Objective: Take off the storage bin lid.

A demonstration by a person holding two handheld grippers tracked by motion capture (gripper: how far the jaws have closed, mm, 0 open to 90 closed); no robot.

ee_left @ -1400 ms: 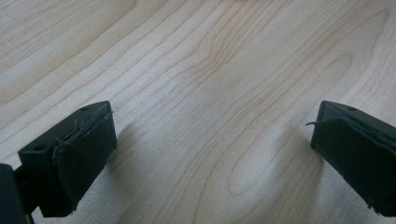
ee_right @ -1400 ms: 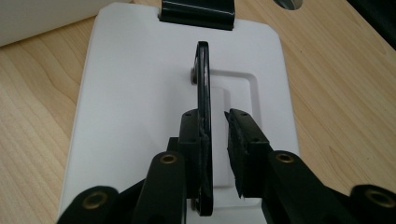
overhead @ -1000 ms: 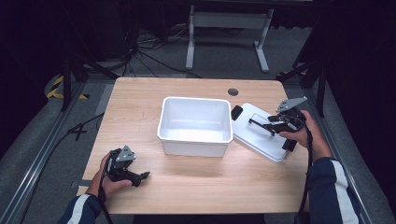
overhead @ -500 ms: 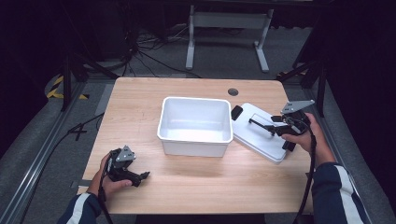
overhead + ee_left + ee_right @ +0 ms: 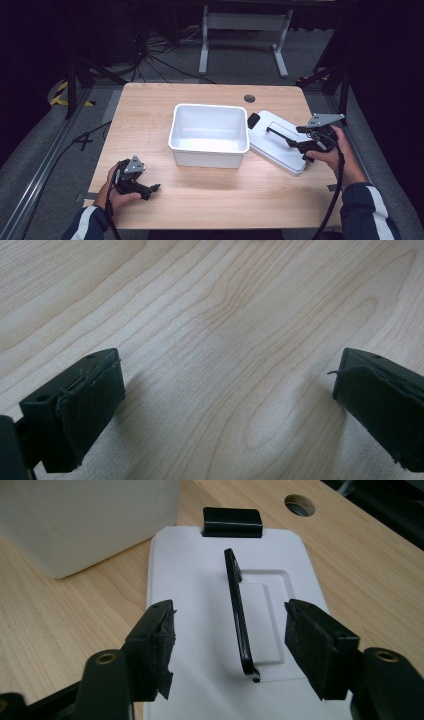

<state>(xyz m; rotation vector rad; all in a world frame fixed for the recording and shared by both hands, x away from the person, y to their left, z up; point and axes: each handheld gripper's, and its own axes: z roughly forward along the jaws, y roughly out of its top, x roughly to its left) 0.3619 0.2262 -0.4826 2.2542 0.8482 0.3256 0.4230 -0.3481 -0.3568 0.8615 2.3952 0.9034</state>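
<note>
A white bin [image 5: 209, 134] stands in the middle of the wooden table [image 5: 150, 110]. To its right lies a flat white lid [image 5: 277, 150] with a black clip [image 5: 253, 120] at its far end. The lid's thin black handle [image 5: 237, 610] stands up on edge. My right gripper [image 5: 230, 645] straddles the near end of that handle; its jaws have just been opening, and neither pad [image 5: 160, 645] touches it. From above, the right gripper [image 5: 301, 146] sits at the lid's right edge. My left gripper [image 5: 150, 189] rests open near the front left, with bare wood between its fingertips [image 5: 225, 405].
A round cable hole [image 5: 249, 98] is in the tabletop behind the lid. The bin's wall [image 5: 85, 520] rises to the left of the lid in the right gripper view. Dark floor, cables and a metal stand [image 5: 245, 25] lie beyond the table's far edge.
The right hand has drawn back a little to the right, and its jaws stand wider than before. The lid, the bin and the left hand have stayed put.
</note>
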